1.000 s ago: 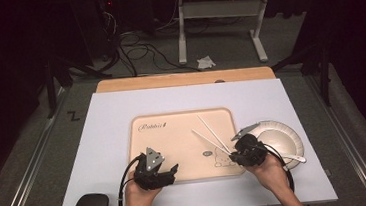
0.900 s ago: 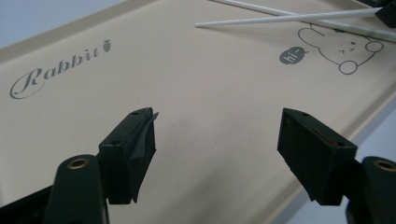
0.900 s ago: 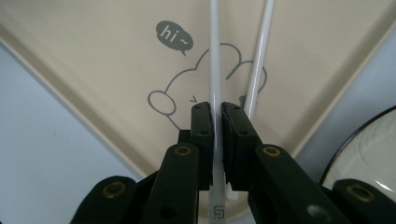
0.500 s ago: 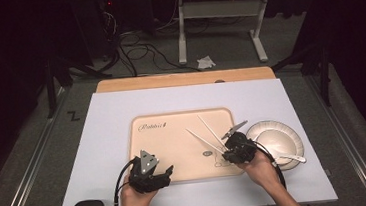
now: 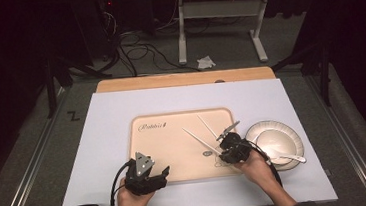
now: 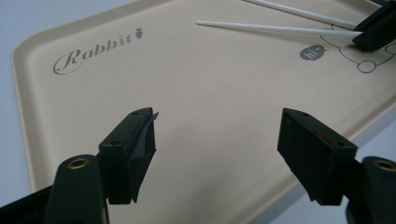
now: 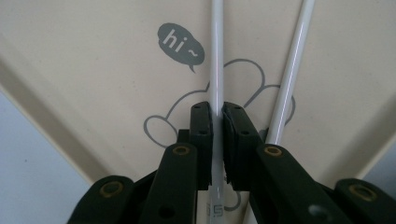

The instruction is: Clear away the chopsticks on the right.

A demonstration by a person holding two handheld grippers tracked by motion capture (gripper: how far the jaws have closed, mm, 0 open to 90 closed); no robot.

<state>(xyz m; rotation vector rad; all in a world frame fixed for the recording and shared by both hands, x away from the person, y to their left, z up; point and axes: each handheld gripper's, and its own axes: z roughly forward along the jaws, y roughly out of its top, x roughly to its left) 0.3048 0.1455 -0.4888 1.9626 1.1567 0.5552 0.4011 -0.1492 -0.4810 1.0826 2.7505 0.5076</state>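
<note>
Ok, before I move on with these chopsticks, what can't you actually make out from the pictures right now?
- Right gripper view: the second white plastic chopstick has its near end hidden behind the right claw, so touching or apart is unclear.
- High view: the right claw blocks the chopsticks' near ends.
- Right gripper view: the top edge cuts off the clamped white chopstick.
- High view: the white spoon in the white round bowl is too small to detail.

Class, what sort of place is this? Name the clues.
Probably a lab or recording studio, not a dining room: a white table on carpet, loose cables behind it, and handheld grippers working over a tray.
</note>
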